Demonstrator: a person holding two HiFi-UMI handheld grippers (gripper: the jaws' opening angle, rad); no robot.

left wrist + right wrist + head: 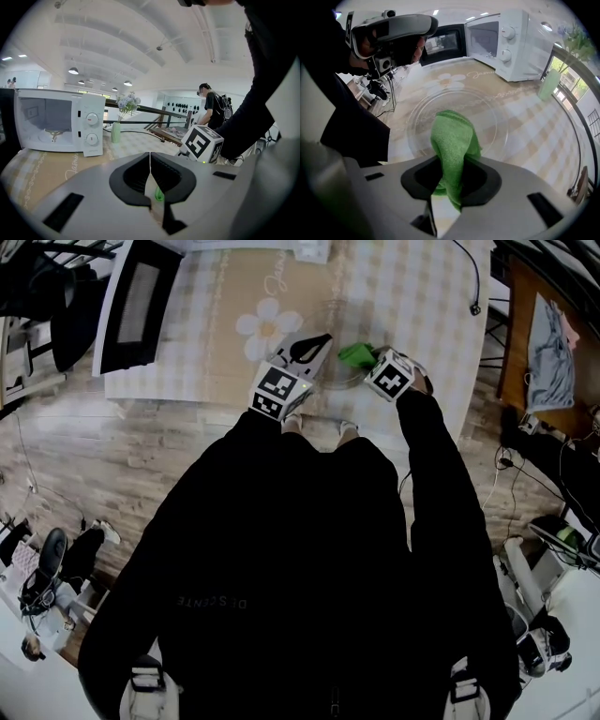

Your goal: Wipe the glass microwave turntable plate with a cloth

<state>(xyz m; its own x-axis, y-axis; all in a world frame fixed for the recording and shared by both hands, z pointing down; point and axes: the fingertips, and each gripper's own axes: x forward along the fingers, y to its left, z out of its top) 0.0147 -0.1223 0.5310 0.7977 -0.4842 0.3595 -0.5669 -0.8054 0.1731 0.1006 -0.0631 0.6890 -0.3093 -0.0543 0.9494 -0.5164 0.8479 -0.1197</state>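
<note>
While pinching the green cloth tight, with the soft end poking out for rubbing, points the right gripper down over the glass plate. Cannot tell whether touching yet. Leaves the plate flat on the checked table, out in front of the open microwave, easy to reach. Holds the left gripper squeezed shut on nothing, off to the side, probably out of the way.

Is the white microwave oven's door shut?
No, the white microwave oven stands with its dark-windowed door swung wide open to one side.
</note>
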